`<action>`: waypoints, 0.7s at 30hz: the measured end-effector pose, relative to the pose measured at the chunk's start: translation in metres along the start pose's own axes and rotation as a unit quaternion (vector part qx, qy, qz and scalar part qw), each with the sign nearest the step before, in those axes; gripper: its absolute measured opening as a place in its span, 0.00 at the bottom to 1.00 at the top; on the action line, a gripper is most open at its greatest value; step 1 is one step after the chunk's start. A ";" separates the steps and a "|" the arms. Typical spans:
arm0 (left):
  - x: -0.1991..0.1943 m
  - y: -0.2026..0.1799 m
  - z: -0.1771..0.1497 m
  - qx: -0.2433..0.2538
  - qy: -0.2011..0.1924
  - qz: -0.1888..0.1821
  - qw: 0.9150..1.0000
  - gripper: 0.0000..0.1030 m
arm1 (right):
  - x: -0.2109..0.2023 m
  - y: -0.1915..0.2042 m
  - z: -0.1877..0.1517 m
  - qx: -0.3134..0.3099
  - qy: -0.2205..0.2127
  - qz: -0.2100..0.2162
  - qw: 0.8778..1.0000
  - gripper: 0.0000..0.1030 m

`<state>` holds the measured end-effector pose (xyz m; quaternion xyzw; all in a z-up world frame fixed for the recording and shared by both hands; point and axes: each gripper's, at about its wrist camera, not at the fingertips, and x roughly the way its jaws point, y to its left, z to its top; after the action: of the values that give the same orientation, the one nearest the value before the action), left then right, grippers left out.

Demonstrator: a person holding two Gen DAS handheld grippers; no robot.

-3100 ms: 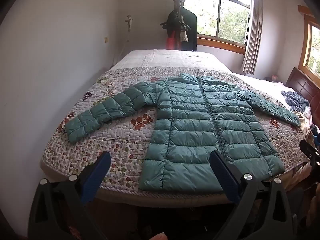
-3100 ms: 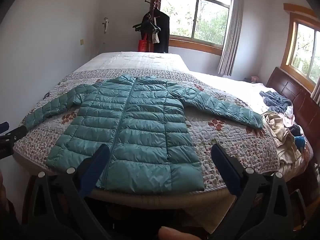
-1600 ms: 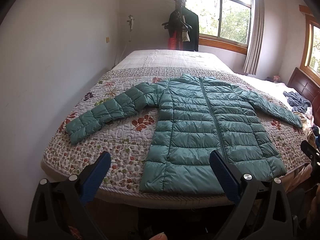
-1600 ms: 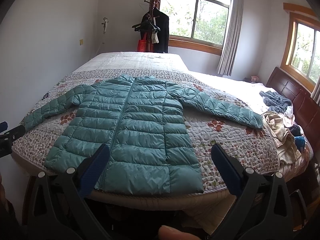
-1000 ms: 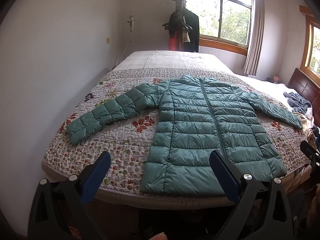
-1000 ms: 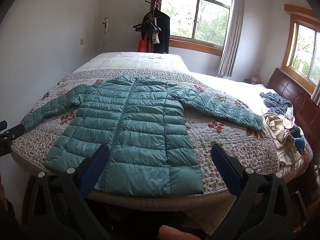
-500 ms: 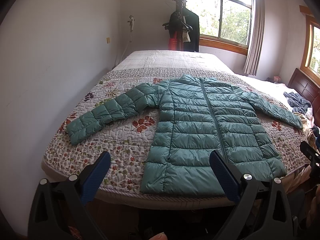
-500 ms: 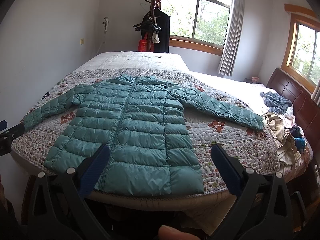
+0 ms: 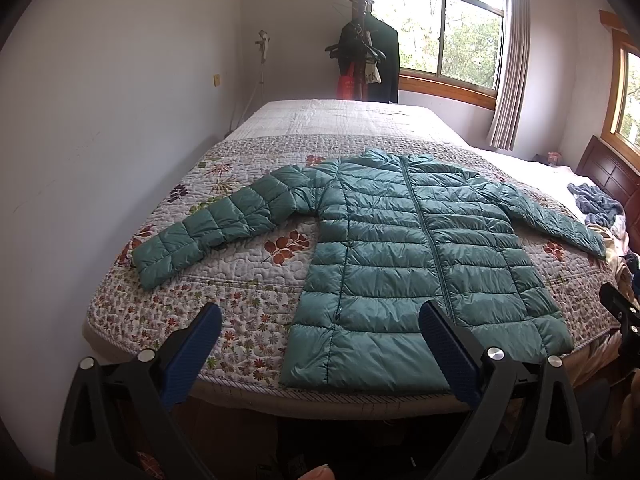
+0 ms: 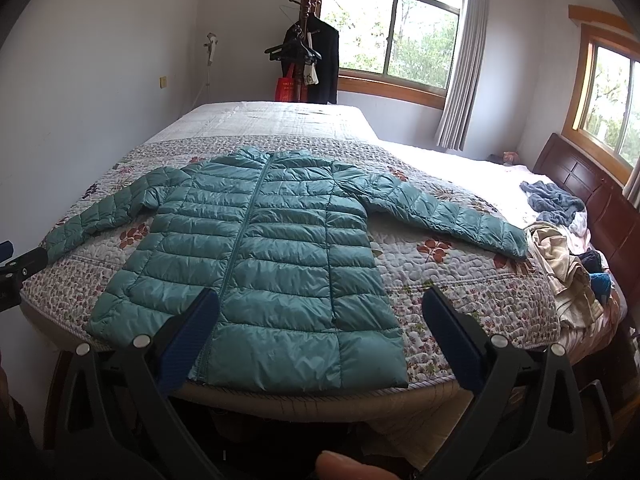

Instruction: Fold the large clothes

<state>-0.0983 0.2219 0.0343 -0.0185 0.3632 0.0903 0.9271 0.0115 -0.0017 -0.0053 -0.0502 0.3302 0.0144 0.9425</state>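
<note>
A teal quilted puffer jacket (image 9: pixel 404 248) (image 10: pixel 260 248) lies flat and zipped on the floral quilt of a bed (image 9: pixel 248 292), both sleeves spread outward and its hem at the near edge. My left gripper (image 9: pixel 320 320) hovers open just short of the bed's near edge, in front of the hem's left part. My right gripper (image 10: pixel 320 320) is open too, in front of the hem's right part. Neither touches the jacket. The tip of the other gripper shows at the edge of each view.
A wall runs close along the bed's left side. A coat rack (image 10: pixel 308 64) with dark clothes stands at the far end by the window. A pile of loose clothes (image 10: pixel 568 256) lies on the bed's right side near the wooden headboard (image 10: pixel 592 196).
Both grippers have stayed nearly still, with only slight drift of the views. The jacket has not moved.
</note>
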 end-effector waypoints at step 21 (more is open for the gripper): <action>0.073 -0.005 0.032 0.024 -0.030 0.003 0.999 0.96 | 0.089 -0.087 0.030 0.042 0.012 -0.019 0.999 0.97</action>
<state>-0.0230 0.2316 0.0085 0.0071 0.3375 0.0845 0.9375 0.1055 -0.0852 -0.0301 -0.0168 0.3408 -0.0179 0.9398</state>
